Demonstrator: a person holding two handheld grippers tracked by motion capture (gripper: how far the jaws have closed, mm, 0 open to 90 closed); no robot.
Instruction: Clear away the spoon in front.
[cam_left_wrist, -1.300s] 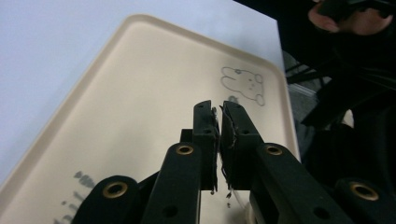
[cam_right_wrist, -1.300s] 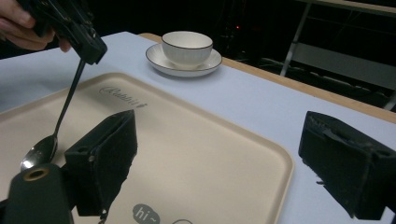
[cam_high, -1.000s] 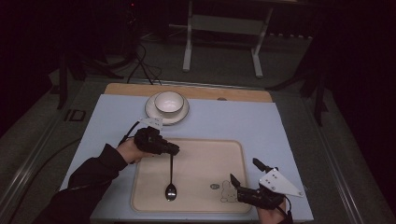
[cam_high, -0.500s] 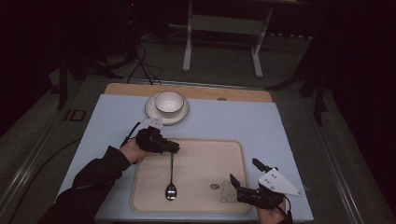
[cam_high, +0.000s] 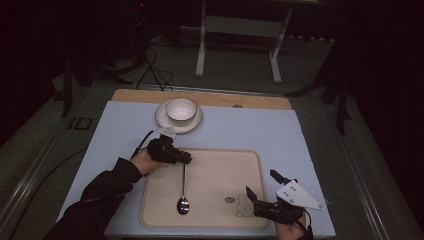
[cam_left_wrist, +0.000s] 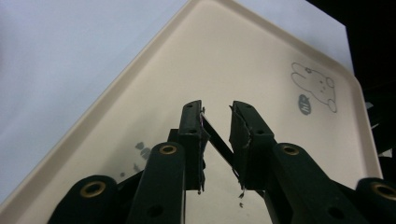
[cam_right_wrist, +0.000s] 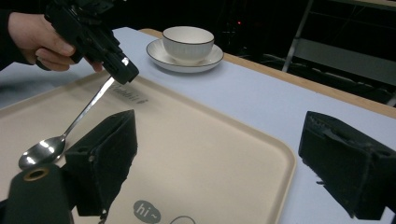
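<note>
Pale blue tabletop (cam_high: 125, 125) carries a beige tray (cam_high: 220, 165). Left tongs (cam_high: 186, 159), jaws just easing apart, straddle the handle tip of a spoon (cam_high: 183, 192) running toward the frame's bottom; right tongs (cam_high: 260, 187) gape empty, lower right.

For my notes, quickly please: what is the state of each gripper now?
Left gripper: jaws just opening, spoon handle between them, grip cannot be told.
Right gripper: open, holding nothing.
</note>
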